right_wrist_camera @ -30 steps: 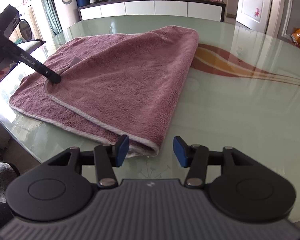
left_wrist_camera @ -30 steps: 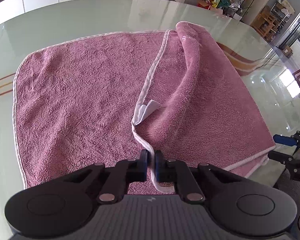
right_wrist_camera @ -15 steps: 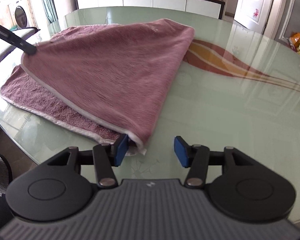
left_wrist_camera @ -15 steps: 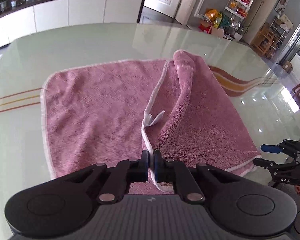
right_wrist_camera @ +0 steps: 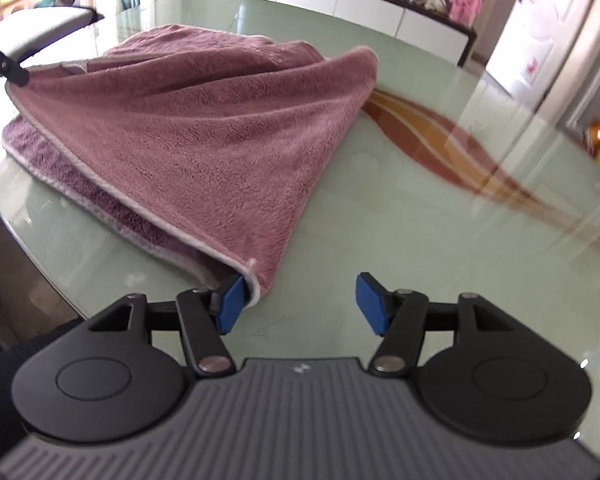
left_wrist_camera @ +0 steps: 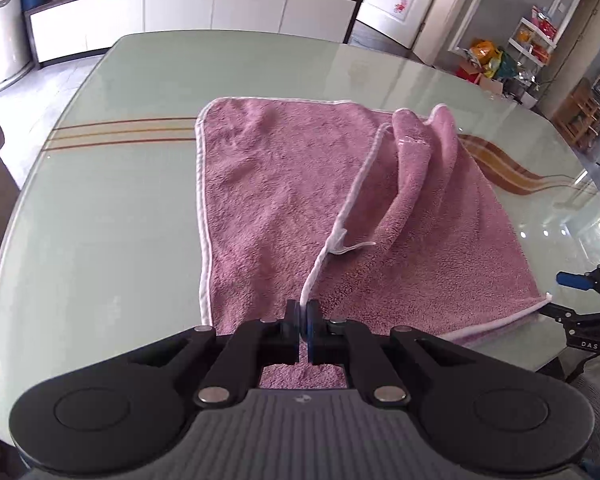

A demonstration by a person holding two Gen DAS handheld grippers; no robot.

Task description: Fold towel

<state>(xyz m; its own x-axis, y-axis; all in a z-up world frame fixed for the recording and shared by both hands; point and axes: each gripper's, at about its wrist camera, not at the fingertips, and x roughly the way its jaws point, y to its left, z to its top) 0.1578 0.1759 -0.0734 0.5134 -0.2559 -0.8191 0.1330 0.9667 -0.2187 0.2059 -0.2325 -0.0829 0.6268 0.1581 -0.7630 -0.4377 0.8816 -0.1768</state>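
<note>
A pink towel [left_wrist_camera: 268, 200] with a white hem lies partly folded over itself on the glass table [left_wrist_camera: 100, 208]. My left gripper [left_wrist_camera: 303, 314] is shut on the towel's white-hemmed edge and holds that corner lifted, so the top layer rises as a slope. In the right wrist view the towel [right_wrist_camera: 204, 128] drapes from the left gripper's tip [right_wrist_camera: 10, 72] down to the table. My right gripper [right_wrist_camera: 300, 300] is open; the near towel corner [right_wrist_camera: 256, 276] touches its left pad [right_wrist_camera: 230, 300]. It also shows in the left wrist view [left_wrist_camera: 580, 300].
The table's near edge runs below both grippers. White cabinets [left_wrist_camera: 180, 12] line the far wall, and shelves with clutter [left_wrist_camera: 536, 40] stand at the right. Brown and orange stripes [right_wrist_camera: 440, 148] are printed under the glass.
My left gripper has risen and pulled back with the towel edge, lifting the top layer into a tent. The right gripper has stayed open beside the near corner, which has lifted against its left pad.
</note>
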